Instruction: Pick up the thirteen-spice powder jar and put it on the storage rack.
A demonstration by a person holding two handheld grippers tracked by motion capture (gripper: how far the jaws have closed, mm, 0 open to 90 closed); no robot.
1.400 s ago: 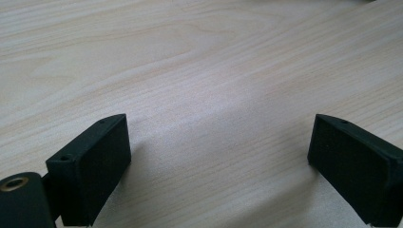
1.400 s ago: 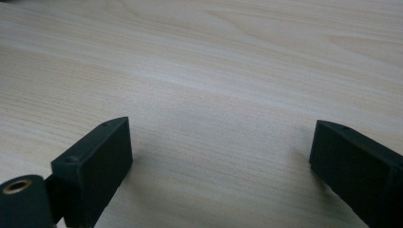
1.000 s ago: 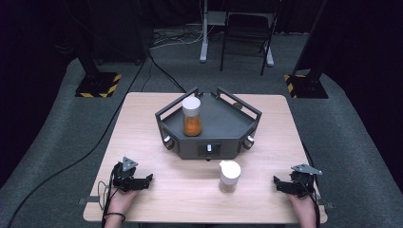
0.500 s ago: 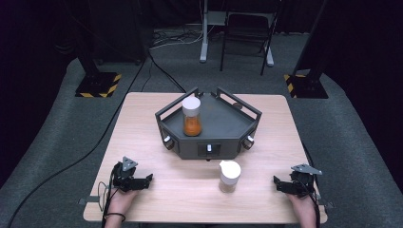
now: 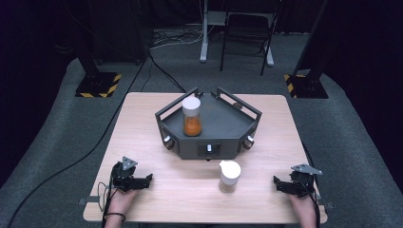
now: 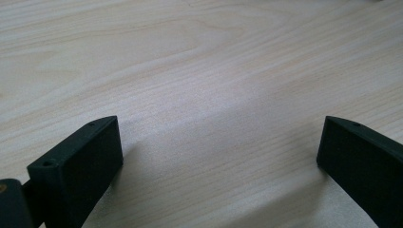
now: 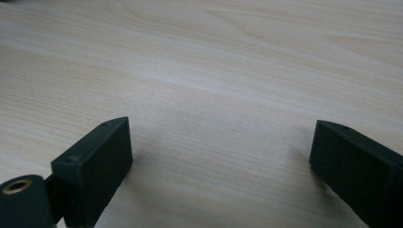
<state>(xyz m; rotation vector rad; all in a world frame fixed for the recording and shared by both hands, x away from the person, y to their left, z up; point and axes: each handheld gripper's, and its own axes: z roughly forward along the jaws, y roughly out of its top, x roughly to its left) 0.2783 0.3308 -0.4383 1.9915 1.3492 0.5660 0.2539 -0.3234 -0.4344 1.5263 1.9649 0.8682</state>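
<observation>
My left gripper (image 5: 148, 179) rests on the wooden table (image 5: 142, 123) near its front left corner, held by a hand. Its jaws (image 6: 218, 137) stand wide apart over bare wood and have just been opening, with nothing between them. At the front right corner my right gripper (image 5: 276, 183) lies in the other hand, open (image 7: 221, 137), nothing between its jaws. A jar with orange contents and a white lid (image 5: 192, 116) stands upright on a dark grey angular tray (image 5: 223, 142) at mid table. A second white-lidded jar (image 5: 229, 175) stands on the table in front of the tray.
A cable trails from the left gripper off the table's front left edge. Beyond the table are stand bases with yellow-black stripes (image 5: 97, 84) and a chair frame (image 5: 244, 33) on grey carpet.
</observation>
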